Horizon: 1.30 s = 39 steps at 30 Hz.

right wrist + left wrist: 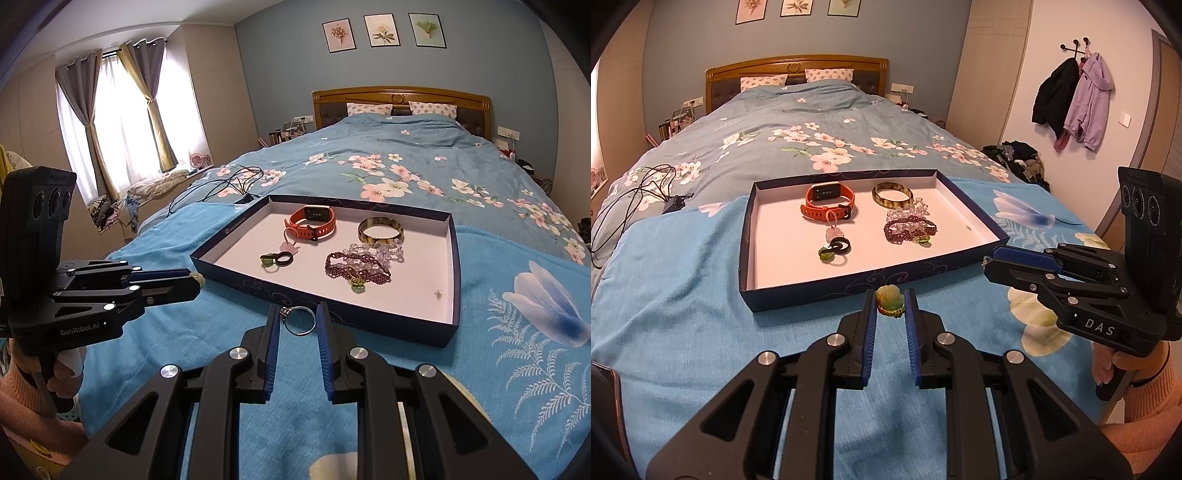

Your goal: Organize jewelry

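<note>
A dark blue tray [849, 291] with a white floor lies on the blue bedspread. In it are an orange watch [829, 201], an amber bangle [892, 194], purple and clear bead bracelets [910, 227], a pink pendant [833, 233] and black and green rings [834, 249]. My left gripper [891, 295] is shut on a green jade pendant [891, 301] just before the tray's near rim. My right gripper [297, 310] is shut on a thin silver ring [300, 333] near the same rim [332, 310]. Each gripper shows in the other view: left [195, 280], right [988, 263].
A black cable with a charger [635, 192] lies on the floral duvet to the left of the tray. Coats [1075, 99] hang on wall hooks and a clothes pile [1023, 158] sits beside the bed on the right. A hand in an orange sleeve [1145, 373] holds the right gripper.
</note>
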Available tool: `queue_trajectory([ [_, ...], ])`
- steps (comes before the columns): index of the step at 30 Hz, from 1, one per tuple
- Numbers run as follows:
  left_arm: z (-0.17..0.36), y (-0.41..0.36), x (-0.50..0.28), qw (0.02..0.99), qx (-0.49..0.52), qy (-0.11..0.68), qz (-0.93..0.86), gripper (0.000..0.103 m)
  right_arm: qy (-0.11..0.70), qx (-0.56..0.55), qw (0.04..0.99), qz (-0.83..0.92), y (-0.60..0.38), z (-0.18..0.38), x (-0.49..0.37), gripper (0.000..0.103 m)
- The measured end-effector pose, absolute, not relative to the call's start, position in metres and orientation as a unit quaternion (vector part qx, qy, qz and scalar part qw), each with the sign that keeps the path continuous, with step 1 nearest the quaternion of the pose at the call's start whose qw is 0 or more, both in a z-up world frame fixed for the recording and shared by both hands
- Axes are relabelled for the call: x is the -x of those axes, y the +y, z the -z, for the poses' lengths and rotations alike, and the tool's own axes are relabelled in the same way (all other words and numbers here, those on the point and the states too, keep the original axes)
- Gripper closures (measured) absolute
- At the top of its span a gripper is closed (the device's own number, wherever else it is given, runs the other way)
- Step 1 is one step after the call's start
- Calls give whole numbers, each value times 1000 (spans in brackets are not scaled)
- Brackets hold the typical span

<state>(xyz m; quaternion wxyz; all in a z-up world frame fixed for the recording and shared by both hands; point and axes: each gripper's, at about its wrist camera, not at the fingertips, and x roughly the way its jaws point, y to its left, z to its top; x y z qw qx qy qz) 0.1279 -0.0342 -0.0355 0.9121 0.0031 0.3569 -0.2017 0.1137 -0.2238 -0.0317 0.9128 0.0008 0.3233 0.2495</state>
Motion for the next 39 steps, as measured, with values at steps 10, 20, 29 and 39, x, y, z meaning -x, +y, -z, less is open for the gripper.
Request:
queue_trajectory([
  [10, 32, -33, -132, 913, -2, 354, 201, 87, 319, -3, 914, -250, -225, 28, -118, 85],
  [20, 28, -33, -138, 915, -1, 351, 200, 87, 316, -4, 915, -249, -225, 26, -121, 85],
  [29, 25, -35, -144, 918, -2, 345, 198, 87, 314, -4, 916, -249, -224, 24, -125, 85],
  [39, 22, -38, -147, 919, -4, 340, 199, 87, 310, -4, 918, -246, -227, 23, -132, 85],
])
